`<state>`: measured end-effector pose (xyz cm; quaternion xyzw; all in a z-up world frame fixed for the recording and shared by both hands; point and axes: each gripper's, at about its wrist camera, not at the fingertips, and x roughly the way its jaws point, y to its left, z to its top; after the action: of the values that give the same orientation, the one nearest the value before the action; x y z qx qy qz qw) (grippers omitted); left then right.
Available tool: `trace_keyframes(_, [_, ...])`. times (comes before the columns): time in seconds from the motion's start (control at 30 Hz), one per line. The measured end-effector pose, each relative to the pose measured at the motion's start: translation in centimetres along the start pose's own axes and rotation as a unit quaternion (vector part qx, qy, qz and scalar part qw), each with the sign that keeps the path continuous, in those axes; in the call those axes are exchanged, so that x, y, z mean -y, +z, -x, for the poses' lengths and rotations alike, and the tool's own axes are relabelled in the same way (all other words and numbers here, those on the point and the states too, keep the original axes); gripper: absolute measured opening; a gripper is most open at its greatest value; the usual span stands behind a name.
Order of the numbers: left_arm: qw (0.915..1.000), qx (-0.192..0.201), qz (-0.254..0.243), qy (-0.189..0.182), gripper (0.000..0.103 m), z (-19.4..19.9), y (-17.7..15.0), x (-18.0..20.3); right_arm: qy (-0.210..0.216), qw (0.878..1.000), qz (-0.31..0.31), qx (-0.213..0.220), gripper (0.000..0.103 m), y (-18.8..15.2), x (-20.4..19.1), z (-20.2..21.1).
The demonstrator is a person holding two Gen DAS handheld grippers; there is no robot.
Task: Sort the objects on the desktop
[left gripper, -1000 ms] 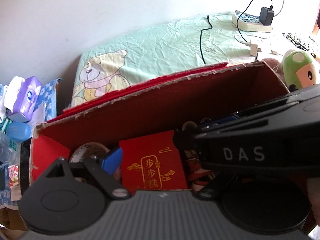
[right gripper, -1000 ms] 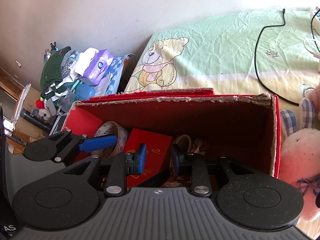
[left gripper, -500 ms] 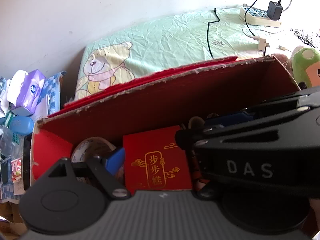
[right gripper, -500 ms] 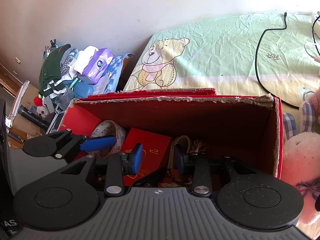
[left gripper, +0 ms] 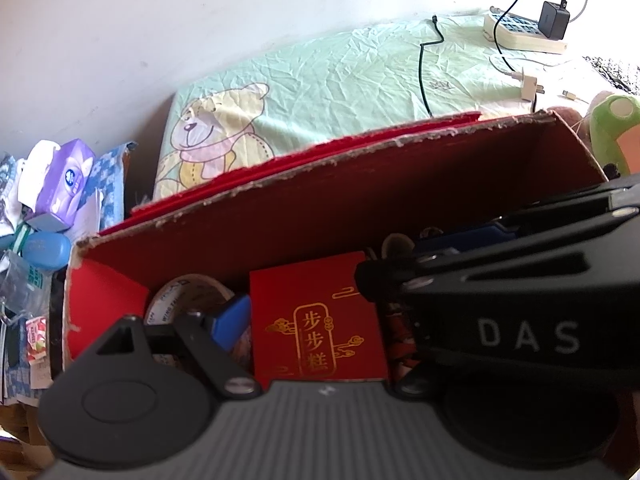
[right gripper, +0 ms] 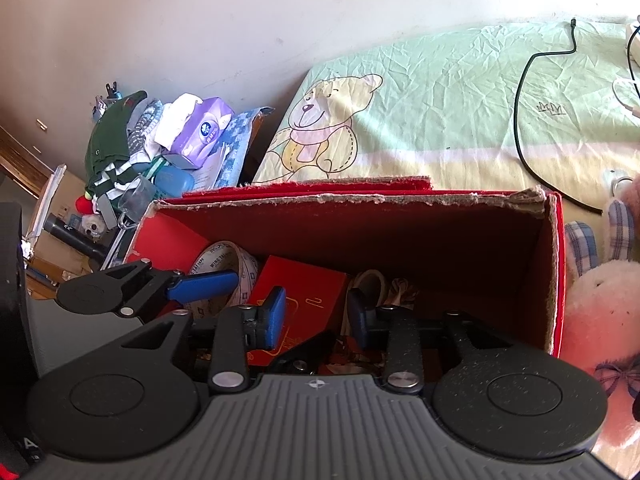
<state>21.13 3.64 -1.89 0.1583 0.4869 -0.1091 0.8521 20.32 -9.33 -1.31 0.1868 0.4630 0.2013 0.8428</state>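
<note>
An open red cardboard box (left gripper: 360,200) (right gripper: 400,228) fills the middle of both views. In it lie a roll of printed tape (left gripper: 188,292) (right gripper: 224,256), a red packet with gold characters (left gripper: 316,320) (right gripper: 308,280) and smaller items I cannot make out. My left gripper (left gripper: 320,304) hangs over the box's left half. Its left blue finger (left gripper: 230,320) stands far out, and the right gripper's black body (left gripper: 520,320) hides the other. My right gripper (right gripper: 316,316) is open above the packet, with nothing between its pads.
The box sits on a green bear-print cloth (right gripper: 440,92) with a black cable (right gripper: 520,120) and a power strip (left gripper: 524,32). A pink plush (right gripper: 600,320) and a green plush (left gripper: 612,128) lie at the right. A purple tissue pack (right gripper: 202,132) tops clutter at the left.
The left wrist view has shifted slightly, so the box and power strip sit a little further right. Both grippers stay open over the box, and the box contents have not moved.
</note>
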Motion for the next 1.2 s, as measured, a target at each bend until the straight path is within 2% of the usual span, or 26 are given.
trace_keyframes(0.37, [0.9999,-0.006,0.004,0.010,0.084,-0.17,0.09,-0.11,-0.008,1.000,0.006,0.011,0.036,-0.15,-0.24,0.00])
trace_keyframes(0.83, [0.9999,-0.001,0.004,0.011,0.085,-0.08,-0.01,-0.04,-0.029,0.999,0.016,0.004,0.036,-0.16,-0.47,-0.45])
trace_keyframes(1.2, [0.9999,0.002,0.004,0.010,0.085,-0.07,0.06,-0.09,-0.030,0.999,0.016,0.003,0.035,-0.20,-0.46,-0.36])
